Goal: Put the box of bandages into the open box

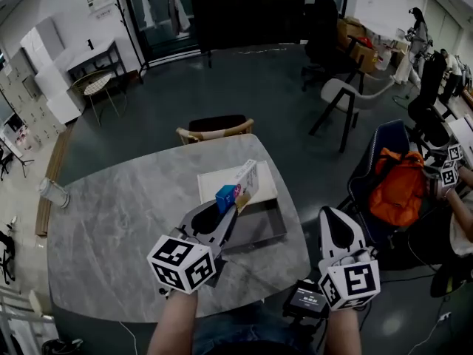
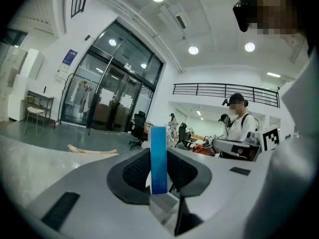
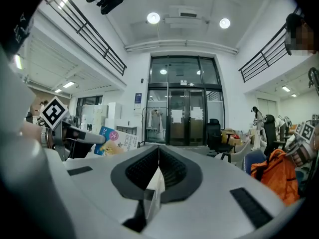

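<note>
The bandage box [image 1: 240,186], blue and white, is tilted in the air over the open box [image 1: 275,224], a shallow dark carton with a cream flap [image 1: 211,181] folded back. My left gripper [image 1: 226,207] is shut on the bandage box's near end. In the left gripper view its narrow blue edge [image 2: 158,158] stands upright between the jaws of the left gripper [image 2: 159,183]. My right gripper [image 1: 335,216] hovers off the table's right edge, shut and holding nothing. In the right gripper view the right gripper [image 3: 159,152] has its jaws together, and the bandage box [image 3: 118,141] shows far left.
The grey marble table [image 1: 126,228] has a wooden chair [image 1: 215,129] at its far side. A pale cylinder [image 1: 54,192] stands near its left edge. An orange bag [image 1: 399,187] lies on a blue chair to the right. A small dark device [image 1: 306,300] sits by the front edge.
</note>
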Demonstrator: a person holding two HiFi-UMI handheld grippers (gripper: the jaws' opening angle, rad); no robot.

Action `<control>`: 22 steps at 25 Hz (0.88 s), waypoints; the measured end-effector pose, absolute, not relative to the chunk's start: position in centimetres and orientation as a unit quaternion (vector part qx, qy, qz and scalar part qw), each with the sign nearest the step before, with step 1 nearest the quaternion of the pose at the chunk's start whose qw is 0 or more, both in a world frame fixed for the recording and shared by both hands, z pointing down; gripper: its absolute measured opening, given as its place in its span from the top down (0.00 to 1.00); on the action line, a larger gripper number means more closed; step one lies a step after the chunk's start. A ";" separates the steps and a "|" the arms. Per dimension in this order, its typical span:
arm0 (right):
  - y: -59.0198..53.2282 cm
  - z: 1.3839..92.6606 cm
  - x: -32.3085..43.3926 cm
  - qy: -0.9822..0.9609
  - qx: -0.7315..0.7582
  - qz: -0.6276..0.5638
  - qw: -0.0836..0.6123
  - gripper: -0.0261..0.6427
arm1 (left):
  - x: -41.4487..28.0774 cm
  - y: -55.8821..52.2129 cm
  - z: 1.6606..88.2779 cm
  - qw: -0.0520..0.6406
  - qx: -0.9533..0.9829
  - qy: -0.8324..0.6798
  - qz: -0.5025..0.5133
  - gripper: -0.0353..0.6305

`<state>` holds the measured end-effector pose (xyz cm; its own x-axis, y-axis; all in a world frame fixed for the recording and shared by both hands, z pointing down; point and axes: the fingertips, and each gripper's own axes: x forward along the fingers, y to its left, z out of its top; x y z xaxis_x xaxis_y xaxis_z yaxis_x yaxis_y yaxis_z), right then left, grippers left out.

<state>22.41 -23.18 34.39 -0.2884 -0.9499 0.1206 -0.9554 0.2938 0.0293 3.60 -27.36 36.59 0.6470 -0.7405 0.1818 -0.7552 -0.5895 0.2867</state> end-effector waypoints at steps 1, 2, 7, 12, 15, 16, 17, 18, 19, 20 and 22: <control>-23.2 34.8 22.6 -0.801 0.595 0.029 0.059 0.92 | 3.7 -27.4 37.1 0.177 0.890 -0.418 0.029 0.79; -23.2 35.2 22.8 -0.799 0.597 0.036 0.061 0.92 | 3.8 -27.4 37.6 0.184 0.889 -0.417 0.035 0.79; -22.4 38.1 22.8 -0.791 0.602 0.078 0.073 0.92 | 4.2 -27.0 40.7 0.224 0.884 -0.404 0.069 0.79; -21.3 41.7 22.6 -0.778 0.610 0.121 0.090 0.92 | 4.9 -26.4 44.8 0.272 0.876 -0.384 0.104 0.79; -20.1 43.8 22.7 -0.763 0.620 0.154 0.097 0.92 | 5.3 -25.9 47.2 0.303 0.869 -0.371 0.124 0.79; -19.8 44.5 22.8 -0.760 0.622 0.159 0.100 0.92 | 5.4 -25.9 47.9 0.315 0.865 -0.368 0.127 0.79; -19.6 45.0 22.9 -0.758 0.623 0.163 0.104 0.92 | 5.5 -25.9 48.5 0.327 0.862 -0.366 0.129 0.79; -19.3 45.5 23.0 -0.756 0.624 0.167 0.107 0.92 | 5.7 -25.9 49.0 0.336 0.858 -0.364 0.133 0.79; -19.0 45.8 23.1 -0.753 0.626 0.170 0.111 0.92 | 5.8 -25.8 49.5 0.343 0.856 -0.360 0.139 0.79; -18.6 46.1 23.2 -0.750 0.628 0.173 0.114 0.92 | 5.9 -25.8 49.9 0.348 0.855 -0.357 0.145 0.79; -18.1 46.4 23.6 -0.743 0.634 0.177 0.123 0.92 | 6.3 -25.9 50.6 0.358 0.852 -0.350 0.153 0.79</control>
<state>23.59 -18.10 46.39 -0.1666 -0.8981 0.4071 -0.9852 0.1346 -0.1062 6.28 -25.88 50.59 0.7082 -0.4872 0.5109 -0.7059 -0.4983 0.5033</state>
